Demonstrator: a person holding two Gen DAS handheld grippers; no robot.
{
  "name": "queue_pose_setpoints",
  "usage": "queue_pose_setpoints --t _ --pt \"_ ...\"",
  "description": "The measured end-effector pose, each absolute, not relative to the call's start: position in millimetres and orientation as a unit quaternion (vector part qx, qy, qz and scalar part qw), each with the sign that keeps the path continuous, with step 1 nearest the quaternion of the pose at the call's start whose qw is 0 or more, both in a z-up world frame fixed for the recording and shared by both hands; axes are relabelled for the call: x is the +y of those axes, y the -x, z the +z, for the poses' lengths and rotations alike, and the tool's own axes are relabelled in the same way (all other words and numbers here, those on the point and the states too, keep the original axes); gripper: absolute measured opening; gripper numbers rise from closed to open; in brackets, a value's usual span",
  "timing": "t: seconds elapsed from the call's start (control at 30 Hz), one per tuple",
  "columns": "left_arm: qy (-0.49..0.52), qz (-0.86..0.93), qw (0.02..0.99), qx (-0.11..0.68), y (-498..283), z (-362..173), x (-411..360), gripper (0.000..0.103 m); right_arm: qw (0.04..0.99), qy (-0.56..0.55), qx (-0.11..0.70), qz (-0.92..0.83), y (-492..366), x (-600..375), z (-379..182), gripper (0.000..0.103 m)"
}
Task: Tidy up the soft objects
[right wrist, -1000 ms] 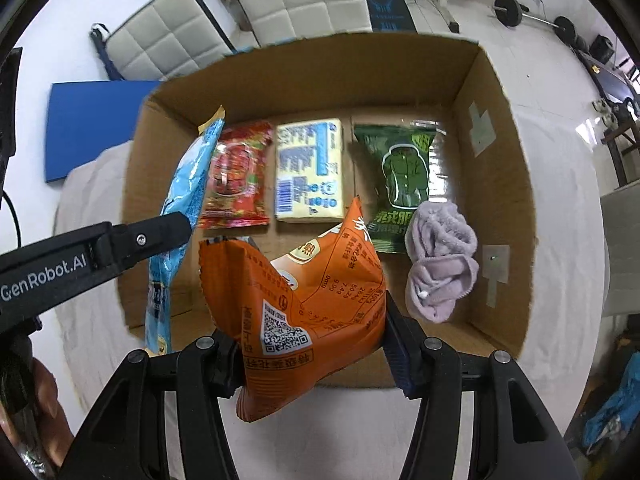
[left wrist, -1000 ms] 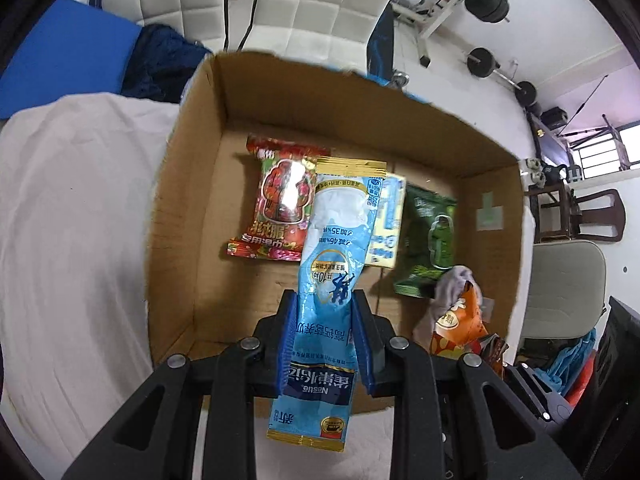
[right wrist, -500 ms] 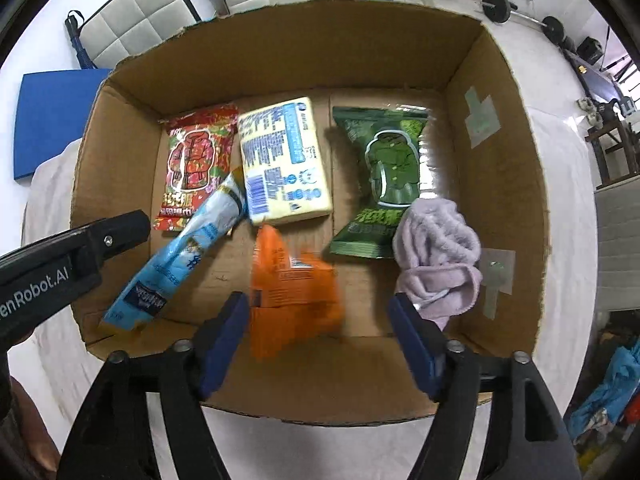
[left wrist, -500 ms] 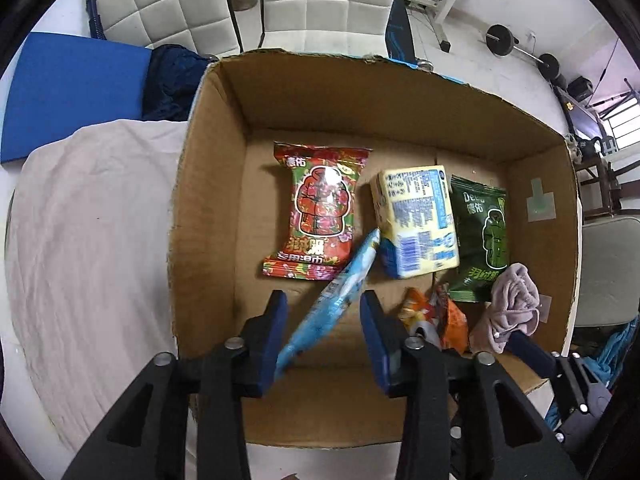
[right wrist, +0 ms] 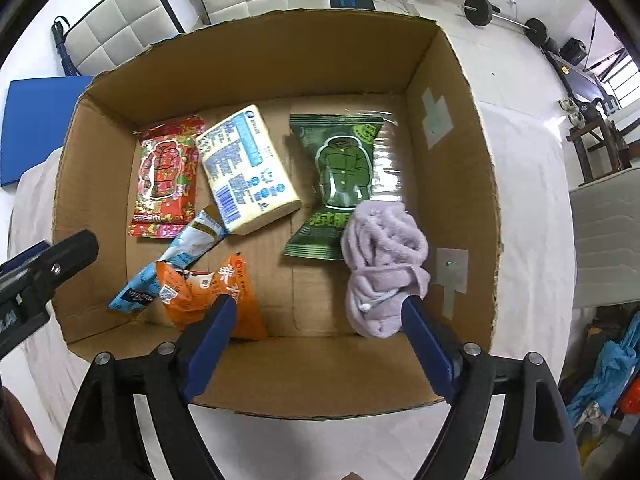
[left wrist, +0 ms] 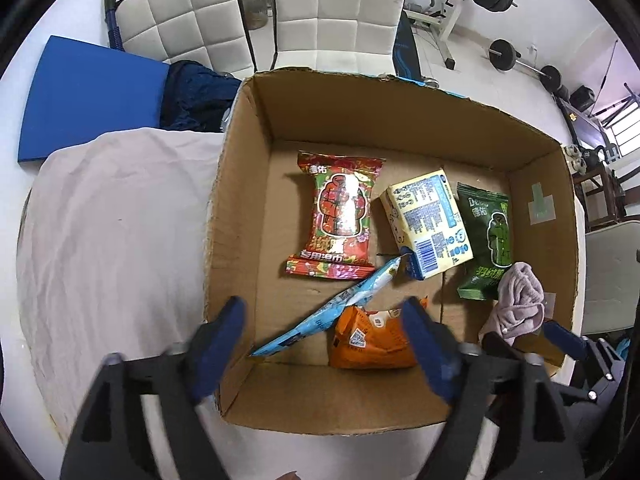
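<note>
An open cardboard box (left wrist: pixel 240 208) (right wrist: pixel 452 128) holds a red packet (left wrist: pixel 338 216) (right wrist: pixel 166 176), a pale yellow pack (left wrist: pixel 430 224) (right wrist: pixel 248 168), a green packet (left wrist: pixel 490 240) (right wrist: pixel 344 176) and a lilac cloth (left wrist: pixel 518 304) (right wrist: pixel 380 264). A blue sachet (left wrist: pixel 332 312) (right wrist: pixel 176 260) and an orange packet (left wrist: pixel 368 340) (right wrist: pixel 216 296) lie at the box's near side. My left gripper (left wrist: pixel 324 344) is open and empty above the near edge. My right gripper (right wrist: pixel 316 336) is open and empty too.
The box stands on a pale cloth-covered surface (left wrist: pixel 112 240) (right wrist: pixel 532 184). Behind it are white padded chairs (left wrist: pixel 320 12), a blue mat (left wrist: pixel 88 92), dark blue fabric (left wrist: pixel 196 96) and gym weights (left wrist: pixel 504 54). The left gripper shows at the left of the right wrist view (right wrist: pixel 44 272).
Both grippers opened. The blue sachet dropped from my left gripper and the orange packet from my right; both now lie in the box. Both grippers have pulled back.
</note>
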State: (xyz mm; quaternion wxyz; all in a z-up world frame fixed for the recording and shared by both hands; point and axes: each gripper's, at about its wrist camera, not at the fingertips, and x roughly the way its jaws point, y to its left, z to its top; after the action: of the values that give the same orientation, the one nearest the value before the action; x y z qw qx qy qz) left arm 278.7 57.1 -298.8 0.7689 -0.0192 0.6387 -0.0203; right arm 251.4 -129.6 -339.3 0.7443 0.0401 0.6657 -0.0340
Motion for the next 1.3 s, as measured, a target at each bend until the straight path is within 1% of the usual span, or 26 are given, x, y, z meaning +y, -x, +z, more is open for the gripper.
queue_pose_setpoints --t 0.03,0.07,0.37,0.57,0.73,0.77,0.8,0.93,1.17,1.3 --pt "0.02 -0.02 0.77 0.637 -278 -299 57 0.094 0.745 -0.041 0.665 -0.036 -251 -132 -340 0.103" --pt "0.019 -0.023 0.771 0.637 -277 -300 55 0.097 0.745 -0.043 0.664 -0.038 -250 -134 -340 0.103" --pt "0.011 -0.023 0.772 0.635 -269 -302 52 0.097 0.746 -0.039 0.663 -0.047 -247 -145 -340 0.103" --pt "0.002 -0.023 0.791 0.612 -255 -281 46 0.097 0.755 -0.033 0.653 -0.041 -239 -145 -325 0.103" --pt "0.009 -0.015 0.82 0.573 -233 -249 50 0.097 0.772 -0.037 0.634 -0.03 -220 -148 -292 0.103" --pt "0.015 -0.017 0.824 0.566 -226 -240 50 0.102 0.777 -0.039 0.627 -0.029 -214 -150 -284 0.103" --pt "0.02 -0.021 0.827 0.562 -221 -234 51 0.103 0.783 -0.042 0.62 -0.029 -209 -151 -275 0.103" --pt "0.032 -0.032 0.839 0.542 -199 -204 51 0.103 0.803 -0.044 0.594 -0.021 -184 -153 -240 0.103" --pt "0.003 -0.027 0.864 0.503 -137 -136 44 0.103 0.83 -0.042 0.556 -0.002 -118 -158 -170 0.103" --pt "-0.005 -0.03 0.871 0.49 -99 -105 41 0.103 0.841 -0.05 0.538 0.01 -76 -160 -130 0.103"
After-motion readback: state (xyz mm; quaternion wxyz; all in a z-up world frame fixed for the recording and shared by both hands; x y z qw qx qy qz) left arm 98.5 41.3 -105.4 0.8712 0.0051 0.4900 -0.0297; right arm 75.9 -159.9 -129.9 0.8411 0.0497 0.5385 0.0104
